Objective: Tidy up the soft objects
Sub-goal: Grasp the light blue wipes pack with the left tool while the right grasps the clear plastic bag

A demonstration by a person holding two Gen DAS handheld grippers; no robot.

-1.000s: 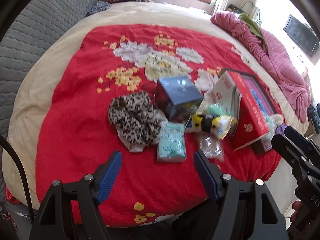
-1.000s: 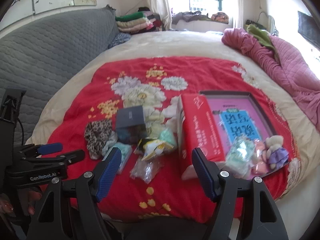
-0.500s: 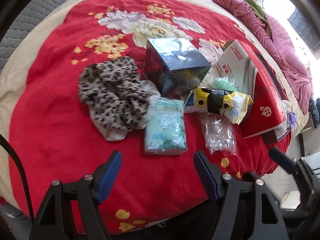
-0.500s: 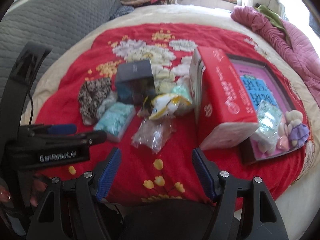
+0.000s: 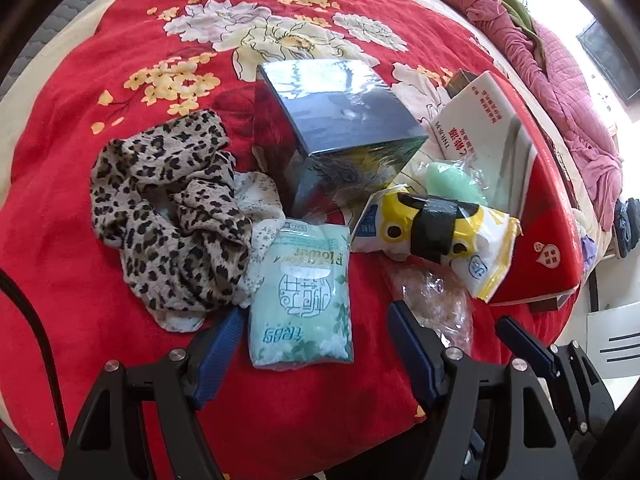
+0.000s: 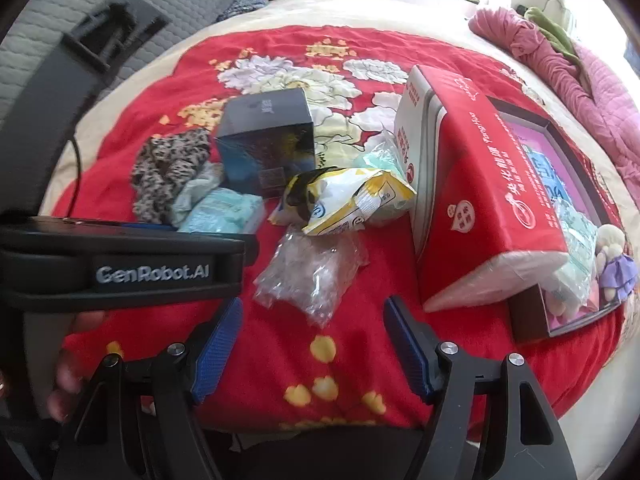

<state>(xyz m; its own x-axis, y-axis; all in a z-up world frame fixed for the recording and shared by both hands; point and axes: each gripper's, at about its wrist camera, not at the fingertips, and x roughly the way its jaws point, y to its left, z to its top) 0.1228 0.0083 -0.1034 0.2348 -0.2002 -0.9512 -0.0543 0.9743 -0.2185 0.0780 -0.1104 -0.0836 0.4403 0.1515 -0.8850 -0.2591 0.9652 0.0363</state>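
On the red flowered blanket [image 5: 72,240] lie a leopard-print cloth [image 5: 168,208], a mint tissue pack [image 5: 304,296], a yellow-and-white pouch [image 5: 436,232], a clear plastic bag [image 5: 436,300] and a pale green soft item [image 5: 448,180]. My left gripper [image 5: 316,356] is open, its fingers on either side of the tissue pack's near end. My right gripper [image 6: 312,352] is open just short of the clear plastic bag [image 6: 312,276]. The tissue pack [image 6: 224,212], pouch [image 6: 344,200] and cloth [image 6: 168,168] also show in the right wrist view.
A dark blue box [image 5: 340,128] stands behind the soft items. A red-and-white carton [image 6: 472,184] leans on a dark tray [image 6: 568,184] holding a small doll [image 6: 612,260] and wrapped packs. A pink quilt [image 6: 592,80] lies far right; a grey headboard [image 6: 132,4] is at left.
Both grippers have moved forward and down toward the bed. The left now straddles the tissue pack; the right has closed in on the clear bag. Both stay open.
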